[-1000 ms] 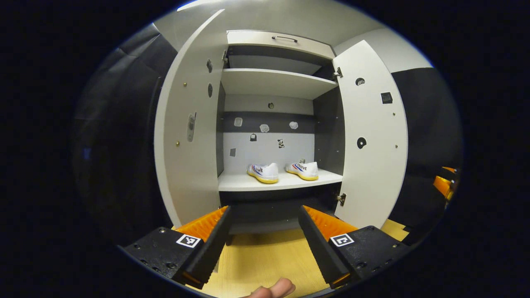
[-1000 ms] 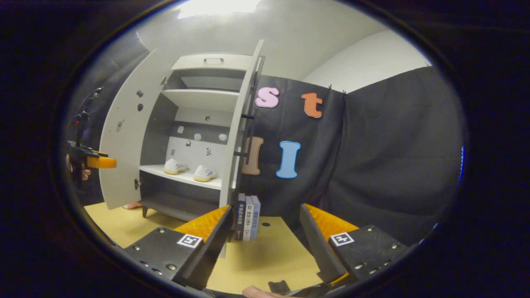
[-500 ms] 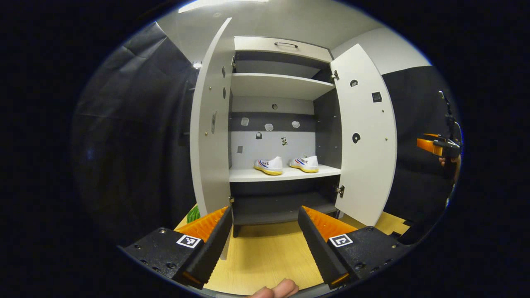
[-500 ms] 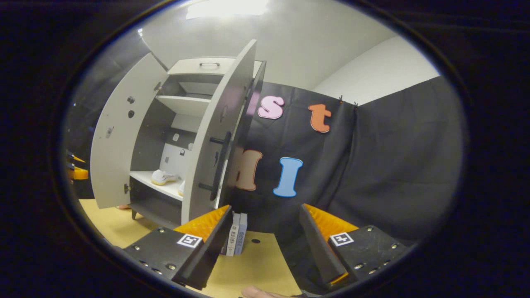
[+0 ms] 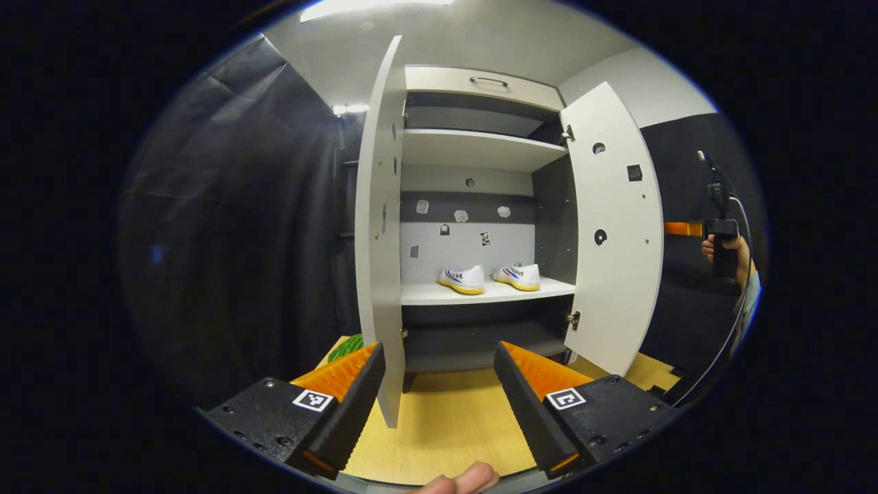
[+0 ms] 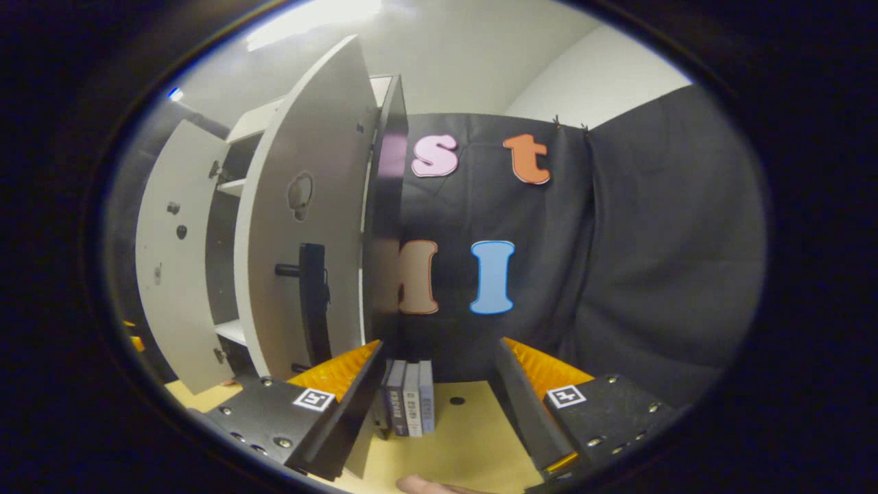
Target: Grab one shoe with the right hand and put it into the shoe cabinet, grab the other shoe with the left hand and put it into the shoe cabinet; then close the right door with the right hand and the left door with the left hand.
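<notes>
in the left gripper view, both shoes [image 5: 488, 277] are seen side by side on the middle shelf of the shoe cabinet [image 5: 480, 147], at frame centre, so the placing is judged done. both doors are seen open: the left door [image 5: 378, 247] edge-on, the right door [image 5: 617, 233] swung out. the left gripper [image 5: 436, 401] is held empty, fingers apart.

in the right gripper view, the right door [image 6: 305, 226] and its handle [image 6: 312, 302] are shown at left; the right gripper [image 6: 439, 405] is held with fingers apart, nothing grasped. both closings are left.

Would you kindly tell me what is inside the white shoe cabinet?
Two white yellow-soled shoes sit on the middle shelf of the white shoe cabinet; the open doors hide its sides.
</notes>
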A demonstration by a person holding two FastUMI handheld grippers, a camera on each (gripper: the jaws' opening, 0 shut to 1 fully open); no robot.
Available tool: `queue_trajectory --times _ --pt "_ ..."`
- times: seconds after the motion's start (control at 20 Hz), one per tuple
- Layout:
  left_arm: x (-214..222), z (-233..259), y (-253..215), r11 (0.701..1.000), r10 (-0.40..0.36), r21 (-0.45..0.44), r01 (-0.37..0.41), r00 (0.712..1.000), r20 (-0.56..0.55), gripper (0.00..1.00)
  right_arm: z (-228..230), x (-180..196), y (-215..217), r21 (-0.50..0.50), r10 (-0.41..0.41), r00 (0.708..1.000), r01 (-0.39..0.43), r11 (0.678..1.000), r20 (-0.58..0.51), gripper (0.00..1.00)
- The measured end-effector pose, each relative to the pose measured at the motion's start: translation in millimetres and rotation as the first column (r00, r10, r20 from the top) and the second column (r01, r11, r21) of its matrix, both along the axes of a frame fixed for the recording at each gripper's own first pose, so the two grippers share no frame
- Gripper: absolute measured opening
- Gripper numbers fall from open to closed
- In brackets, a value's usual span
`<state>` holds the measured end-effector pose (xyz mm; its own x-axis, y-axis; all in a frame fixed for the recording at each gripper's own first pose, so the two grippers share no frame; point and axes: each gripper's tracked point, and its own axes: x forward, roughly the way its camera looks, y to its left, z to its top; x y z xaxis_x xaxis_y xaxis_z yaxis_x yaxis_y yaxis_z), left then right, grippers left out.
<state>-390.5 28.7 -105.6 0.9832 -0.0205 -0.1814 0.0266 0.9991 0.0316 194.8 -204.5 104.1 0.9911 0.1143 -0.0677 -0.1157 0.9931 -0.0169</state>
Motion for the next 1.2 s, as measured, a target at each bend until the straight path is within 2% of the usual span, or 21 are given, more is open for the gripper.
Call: queue_trajectory --times 0.2,0.25,0.3,0.4,0.6,0.65,0.75,0.85,1.05,1.2 --pt "-5.3 0.8 16.4 0.999 0.038 0.014 -0.038 0.999 0.002 0.97 -9.5 11.7 29.6 -0.050 0.023 1.000 -0.024 0.998 -0.020 0.96" --pt "-8.4 1.4 17.8 0.999 0.036 0.017 -0.036 0.999 0.001 0.97 -0.8 1.1 29.3 -0.069 0.020 1.000 -0.020 0.997 0.006 0.95" --pt "-11.2 1.0 18.8 0.999 0.036 0.013 -0.036 0.999 0.003 0.96 -6.5 9.2 28.9 -0.080 0.006 1.000 -0.005 0.997 0.004 0.90" --pt "-15.1 0.4 20.9 1.000 0.031 0.006 -0.031 1.000 0.006 0.96 -7.5 5.5 29.8 -0.077 -0.017 1.000 0.016 0.997 -0.018 0.87" --pt "-24.2 -3.3 20.6 1.000 0.027 -0.007 -0.027 1.000 -0.010 0.96 -5.6 -1.1 49.3 -0.086 -0.016 1.000 0.015 0.996 -0.012 0.89" --pt "-26.8 -2.9 20.9 1.000 0.026 -0.011 -0.026 1.000 -0.009 0.94 -5.1 -2.5 60.5 -0.084 -0.002 1.000 0.001 0.996 -0.010 0.87" --pt "-30.2 0.0 21.8 1.000 0.024 -0.017 -0.024 1.000 0.001 0.96 -8.6 -5.4 84.3 -0.060 0.024 0.999 -0.025 0.998 -0.026 0.89" --pt "-35.6 2.3 26.0 0.999 0.029 -0.025 -0.028 1.000 0.010 0.93 -8.7 -7.1 109.1 -0.052 0.042 0.999 -0.044 0.998 -0.035 0.89" --pt "-41.9 4.5 37.2 0.998 0.046 -0.035 -0.046 0.999 0.017 0.99 -11.4 -3.4 161.6 -0.044 0.047 0.998 -0.049 0.998 -0.032 0.89" --pt "-39.3 9.3 39.2 0.997 0.060 -0.043 -0.059 0.998 0.014 0.96 -19.3 -3.8 218.6 0.051 0.134 0.989 -0.131 0.990 -0.058 0.90"
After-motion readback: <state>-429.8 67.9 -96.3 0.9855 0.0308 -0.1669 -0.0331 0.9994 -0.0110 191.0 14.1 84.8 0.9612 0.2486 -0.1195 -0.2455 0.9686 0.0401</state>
